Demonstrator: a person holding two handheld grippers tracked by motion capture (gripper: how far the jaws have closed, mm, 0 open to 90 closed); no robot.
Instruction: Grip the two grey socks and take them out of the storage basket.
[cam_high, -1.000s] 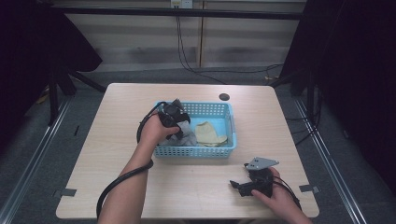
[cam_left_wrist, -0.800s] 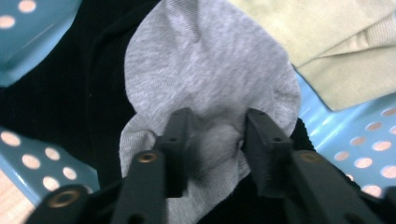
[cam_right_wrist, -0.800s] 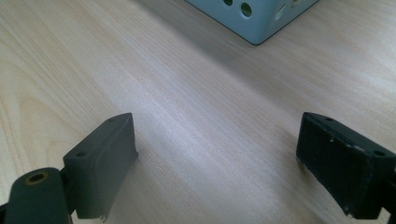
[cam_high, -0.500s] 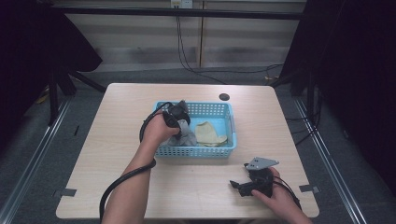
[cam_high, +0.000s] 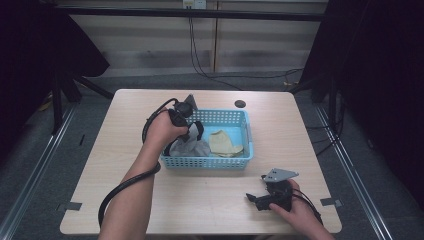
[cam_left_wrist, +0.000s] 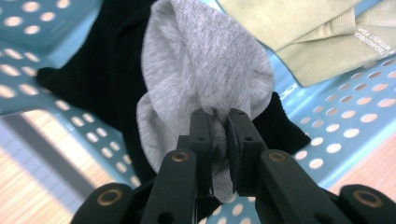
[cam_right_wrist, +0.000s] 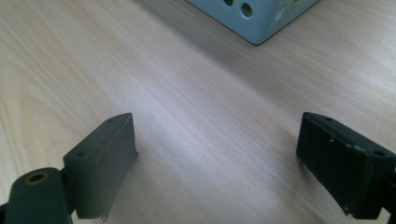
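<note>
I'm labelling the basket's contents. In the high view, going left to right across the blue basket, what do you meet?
Left gripper shut on the crumpled grey cloth → folded beige cloth → right wall of the blue perforated plastic basket.

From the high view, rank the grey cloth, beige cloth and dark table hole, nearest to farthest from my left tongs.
1. Grey cloth, pinched by the left tongs, basket's left end.
2. Beige cloth, basket's right half.
3. Dark hole, on the table beyond the basket.

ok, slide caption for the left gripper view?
Left gripper pinching a grey knit sock over a perforated blue plastic basket.
</note>
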